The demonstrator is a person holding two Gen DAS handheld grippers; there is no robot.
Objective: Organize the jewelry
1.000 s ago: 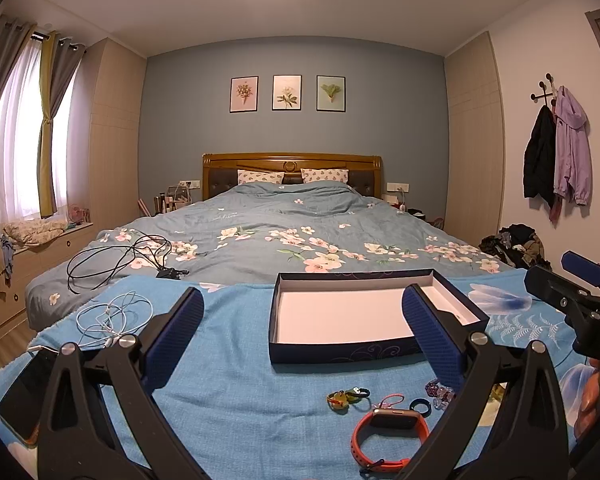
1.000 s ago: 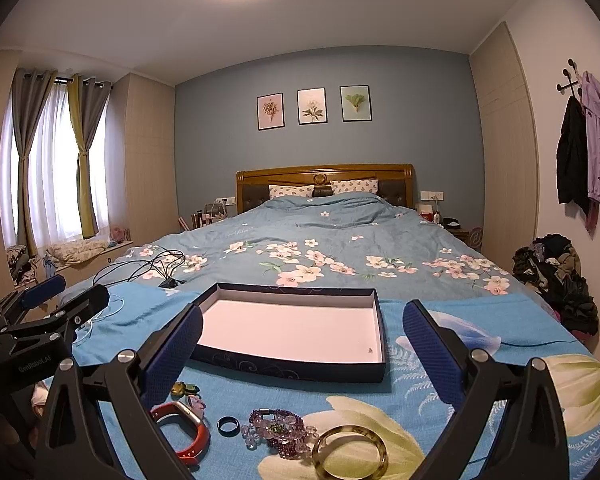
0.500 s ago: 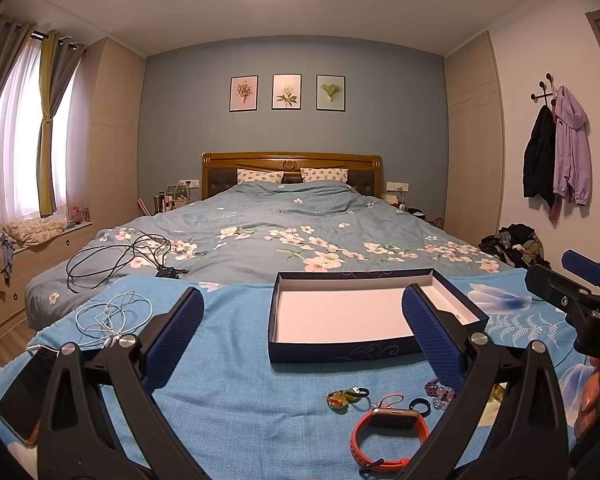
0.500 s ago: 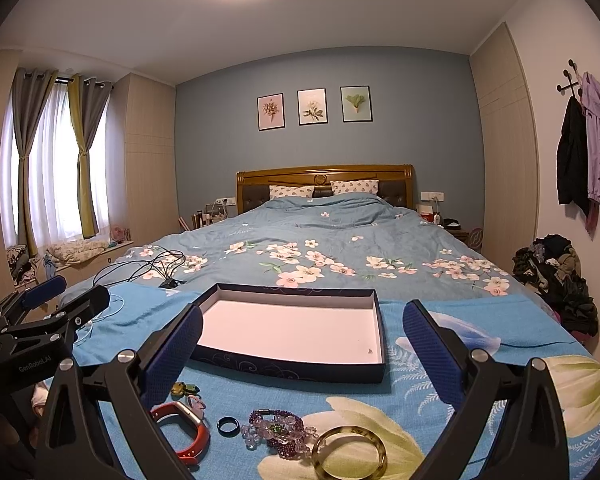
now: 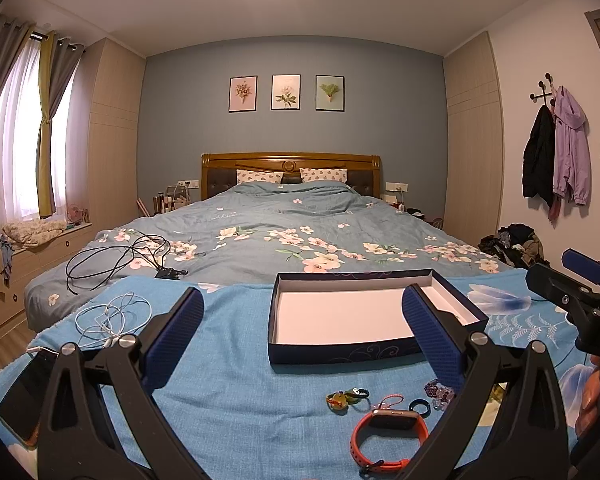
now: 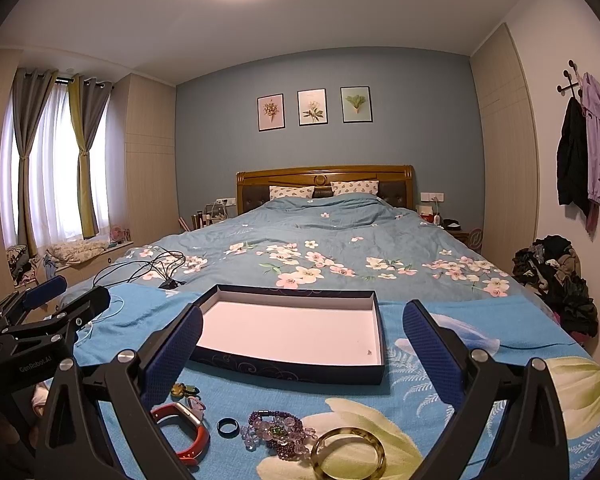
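Note:
A dark blue tray (image 5: 340, 354) with a white floor lies on the blue cloth; it also shows in the right wrist view (image 6: 288, 370). In front of it lie an orange watch band (image 5: 388, 440) (image 6: 188, 432), a dark ring (image 5: 419, 407) (image 6: 228, 427), a purple bead bracelet (image 6: 278, 432), a yellowish bangle (image 6: 348, 454) and a small green charm (image 5: 346, 397). My left gripper (image 5: 300, 340) is open and empty above the cloth. My right gripper (image 6: 300, 344) is open and empty above the jewelry.
White earphone cable (image 5: 108, 320) and a black phone (image 5: 24, 392) lie at the left of the cloth. Black cables (image 5: 116, 256) lie on the floral duvet behind. A clothes pile (image 6: 556, 276) is on the floor at the right.

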